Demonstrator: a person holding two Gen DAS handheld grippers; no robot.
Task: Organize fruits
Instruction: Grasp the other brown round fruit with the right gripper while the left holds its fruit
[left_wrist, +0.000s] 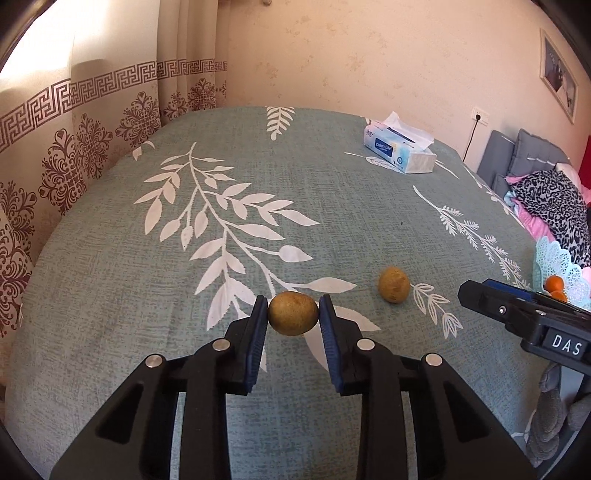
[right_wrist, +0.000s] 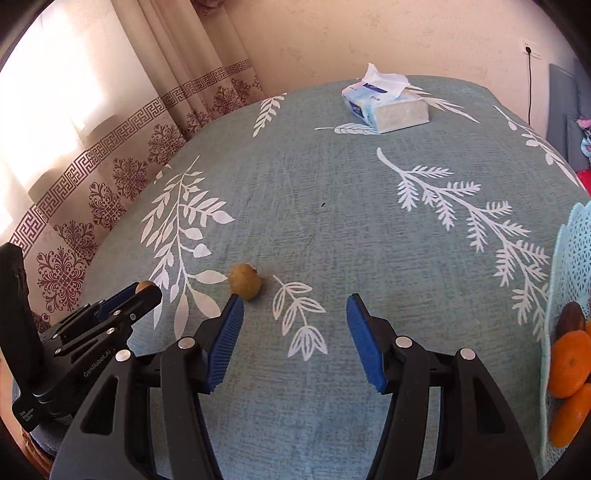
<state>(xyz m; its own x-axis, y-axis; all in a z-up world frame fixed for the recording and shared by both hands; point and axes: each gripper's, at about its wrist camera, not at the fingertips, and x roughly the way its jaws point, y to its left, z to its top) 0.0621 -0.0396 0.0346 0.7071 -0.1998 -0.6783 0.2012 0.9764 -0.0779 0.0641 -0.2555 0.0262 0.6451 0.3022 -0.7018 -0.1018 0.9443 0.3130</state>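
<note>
My left gripper is shut on a brown kiwi, held between its blue pads just above the teal tablecloth. It also shows at the left of the right wrist view. A second kiwi lies on the cloth to its right; in the right wrist view this kiwi sits just beyond my left fingertip. My right gripper is open and empty over the cloth. A light blue lattice basket at the right edge holds oranges and a dark brown fruit.
A tissue pack lies at the far side of the table. Patterned curtains hang on the left. A bed with grey pillows and leopard-print fabric lies beyond the table's right edge.
</note>
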